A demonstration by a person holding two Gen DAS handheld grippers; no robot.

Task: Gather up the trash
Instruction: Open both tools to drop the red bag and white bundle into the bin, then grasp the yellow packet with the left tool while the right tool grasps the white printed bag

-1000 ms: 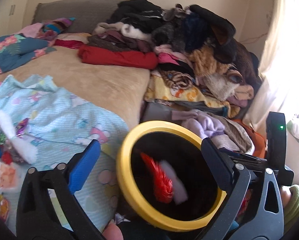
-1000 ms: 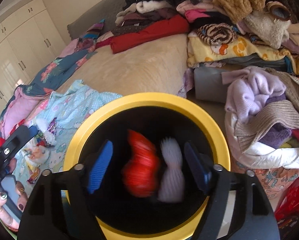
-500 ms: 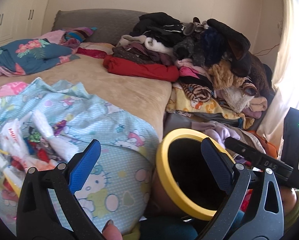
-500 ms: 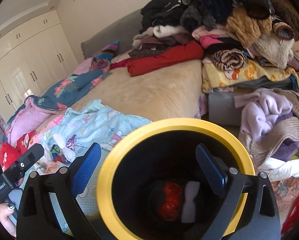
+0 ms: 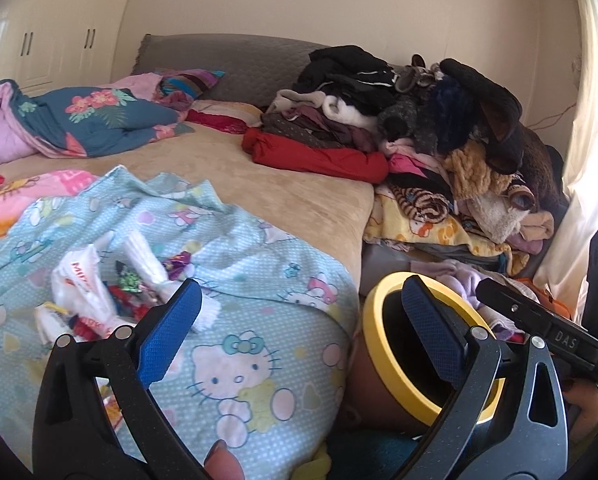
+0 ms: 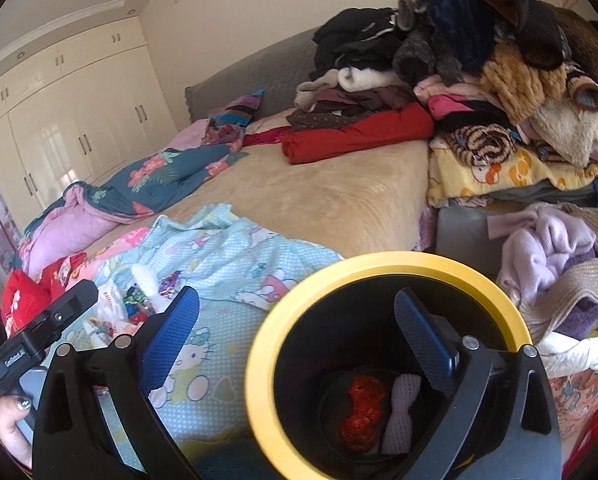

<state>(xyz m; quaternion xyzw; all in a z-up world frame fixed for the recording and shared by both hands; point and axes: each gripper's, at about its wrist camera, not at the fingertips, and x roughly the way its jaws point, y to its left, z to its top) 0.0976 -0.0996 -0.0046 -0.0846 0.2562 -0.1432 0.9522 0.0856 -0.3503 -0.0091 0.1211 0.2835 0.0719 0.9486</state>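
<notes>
Both grippers had pulled back & up from the yellow-rimmed bin (image 6: 383,276) since a sec ago, when red wrapper (image 6: 361,412) + white wrapper (image 6: 403,412) were dropping in; both lay at bin's bottom. Right gripper (image 6: 299,340) jaws were spread wide, nothing between pads, its right finger over bin mouth. Left gripper (image 5: 299,332) jaws also released, empty. More trash pile (image 5: 99,300) sat on Hello Kitty sheet (image 5: 239,360) on bed, left of bin, near left gripper's left finger.
</notes>
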